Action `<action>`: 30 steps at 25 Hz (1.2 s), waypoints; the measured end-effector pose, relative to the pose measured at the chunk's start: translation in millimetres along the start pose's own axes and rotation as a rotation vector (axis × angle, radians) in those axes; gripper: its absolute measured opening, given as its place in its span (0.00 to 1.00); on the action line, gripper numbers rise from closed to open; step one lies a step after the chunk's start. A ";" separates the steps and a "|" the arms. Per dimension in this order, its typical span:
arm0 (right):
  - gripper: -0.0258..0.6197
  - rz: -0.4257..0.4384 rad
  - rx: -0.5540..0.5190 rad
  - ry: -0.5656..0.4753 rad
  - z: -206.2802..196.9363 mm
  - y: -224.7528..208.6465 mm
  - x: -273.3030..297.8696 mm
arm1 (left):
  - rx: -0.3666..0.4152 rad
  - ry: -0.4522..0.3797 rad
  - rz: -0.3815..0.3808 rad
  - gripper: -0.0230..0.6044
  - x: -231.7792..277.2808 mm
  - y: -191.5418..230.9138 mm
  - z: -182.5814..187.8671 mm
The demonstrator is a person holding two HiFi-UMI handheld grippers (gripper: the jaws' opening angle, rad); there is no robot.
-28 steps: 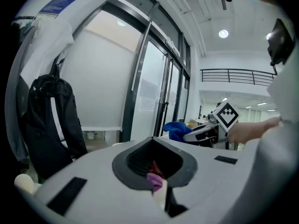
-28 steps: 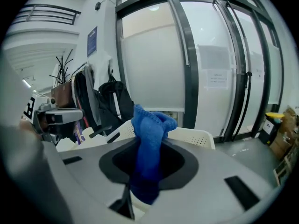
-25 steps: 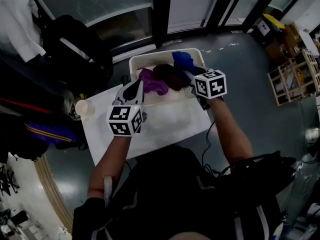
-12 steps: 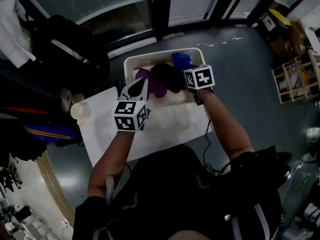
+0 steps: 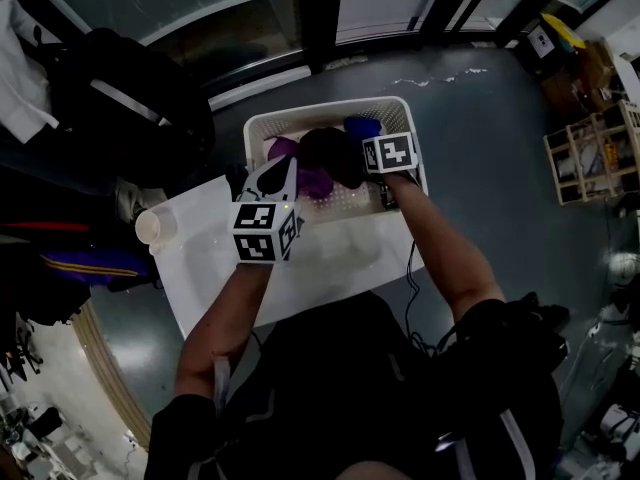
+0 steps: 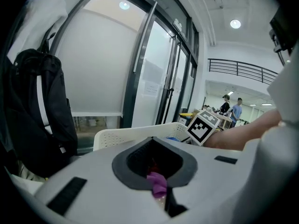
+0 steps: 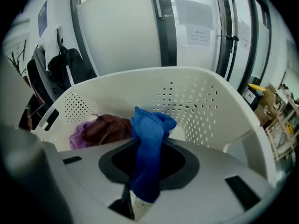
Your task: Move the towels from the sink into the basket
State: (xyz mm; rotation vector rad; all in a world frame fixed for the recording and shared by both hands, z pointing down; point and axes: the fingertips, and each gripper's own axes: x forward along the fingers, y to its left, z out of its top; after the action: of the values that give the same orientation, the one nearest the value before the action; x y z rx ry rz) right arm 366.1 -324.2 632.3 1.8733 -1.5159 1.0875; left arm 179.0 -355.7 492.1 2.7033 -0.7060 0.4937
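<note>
Purple towel mostly hidden inside left tool, distant people too small

An office-building hall: glass doors, balcony railing, recessed ceiling lights.

towels 3 (blue towel, purple towel, brown towel) | basket 1 | cup 1 | backpack 1

The basket stands just behind the sink. Three towels lie side by side in it. A cup sits at the sink's left corner, and a backpack stands farther left, behind the cup.
</note>
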 end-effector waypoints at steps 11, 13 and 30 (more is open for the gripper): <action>0.22 -0.043 0.032 0.064 -19.8 -11.0 21.5 | -0.004 0.001 -0.022 0.04 -9.8 -0.4 -2.7; 0.26 -0.049 0.030 0.054 -19.3 -10.0 18.4 | -0.008 -0.003 -0.020 0.04 -16.3 -0.5 -3.3; 0.32 -0.042 -0.026 -0.256 45.7 39.7 -88.6 | 0.047 -0.151 -0.050 0.04 -113.3 -10.6 36.4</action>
State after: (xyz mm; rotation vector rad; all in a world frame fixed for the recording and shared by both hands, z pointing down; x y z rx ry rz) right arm 334.8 -320.1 529.8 2.0799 -1.6107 0.8288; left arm 100.7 -313.8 412.3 2.8176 -0.6717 0.3003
